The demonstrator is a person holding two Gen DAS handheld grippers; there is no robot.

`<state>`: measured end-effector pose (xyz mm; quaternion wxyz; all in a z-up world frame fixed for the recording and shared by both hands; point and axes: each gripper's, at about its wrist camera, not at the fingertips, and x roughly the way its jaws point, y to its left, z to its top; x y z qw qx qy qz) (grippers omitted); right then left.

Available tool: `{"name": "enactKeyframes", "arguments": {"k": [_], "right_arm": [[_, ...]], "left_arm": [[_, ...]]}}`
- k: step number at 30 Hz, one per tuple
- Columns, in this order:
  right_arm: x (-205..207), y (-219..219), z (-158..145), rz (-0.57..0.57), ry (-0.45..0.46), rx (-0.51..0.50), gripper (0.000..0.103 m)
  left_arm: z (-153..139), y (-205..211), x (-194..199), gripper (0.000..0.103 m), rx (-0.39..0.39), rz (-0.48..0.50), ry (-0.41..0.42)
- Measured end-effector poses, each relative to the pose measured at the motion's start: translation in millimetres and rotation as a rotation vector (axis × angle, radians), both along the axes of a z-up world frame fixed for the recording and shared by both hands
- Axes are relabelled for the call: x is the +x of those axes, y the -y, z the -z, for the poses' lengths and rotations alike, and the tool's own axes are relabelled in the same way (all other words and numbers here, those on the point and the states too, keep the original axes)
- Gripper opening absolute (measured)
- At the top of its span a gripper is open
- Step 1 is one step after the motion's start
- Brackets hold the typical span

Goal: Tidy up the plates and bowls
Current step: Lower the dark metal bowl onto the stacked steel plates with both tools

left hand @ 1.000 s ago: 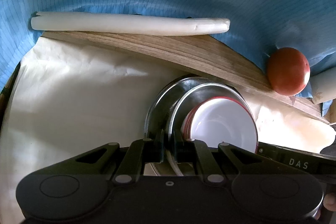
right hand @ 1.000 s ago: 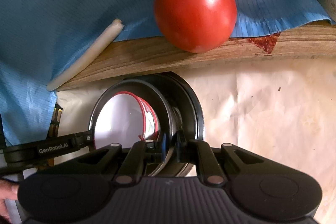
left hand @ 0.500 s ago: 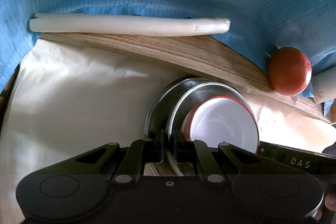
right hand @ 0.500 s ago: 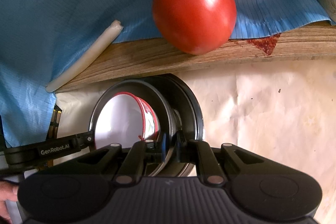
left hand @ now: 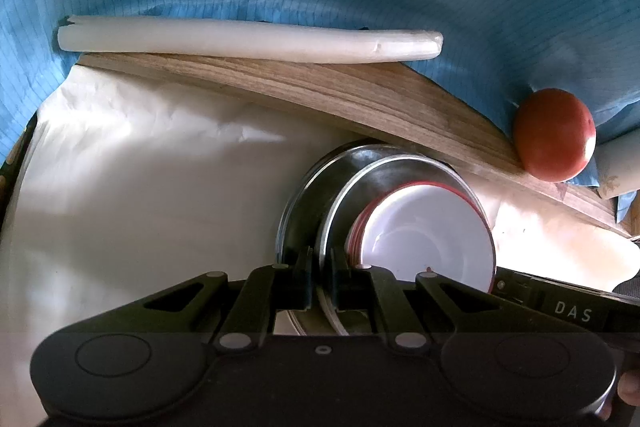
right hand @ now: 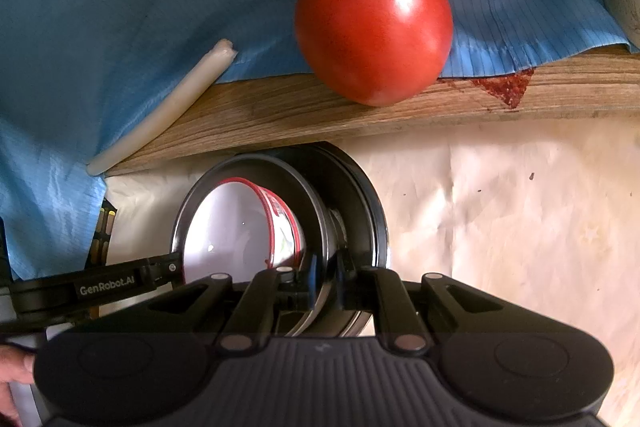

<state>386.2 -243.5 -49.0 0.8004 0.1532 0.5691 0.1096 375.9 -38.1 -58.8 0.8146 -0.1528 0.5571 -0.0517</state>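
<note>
The steel bowl (left hand: 344,183) and the steel plate (left hand: 294,203) under it are polished metal with a mirror-like sheen, and the bowl (left hand: 424,239) nested inside looks like glossy white enamel with a red rim. They rest on creased, matt cream paper (left hand: 140,187) beside a board (right hand: 280,107) of rough, grained wood and a blue cloth (right hand: 120,7) with fine woven stripes. The tomato (right hand: 372,27) has smooth, shiny skin, the pale stick (left hand: 248,41) looks waxy and dull, and both grippers are matt black plastic.
</note>
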Motion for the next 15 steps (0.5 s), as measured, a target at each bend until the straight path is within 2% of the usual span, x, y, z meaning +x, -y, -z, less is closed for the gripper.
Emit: {"name": "enactKeyframes", "arguments": {"k": [15], "right_arm": [[-0.7,2.3,0.0,0.011,0.002,0.009,0.013]], "left_arm": [[1.5,-0.7,0.2,0.008,-0.010,-0.004,0.002]]}}
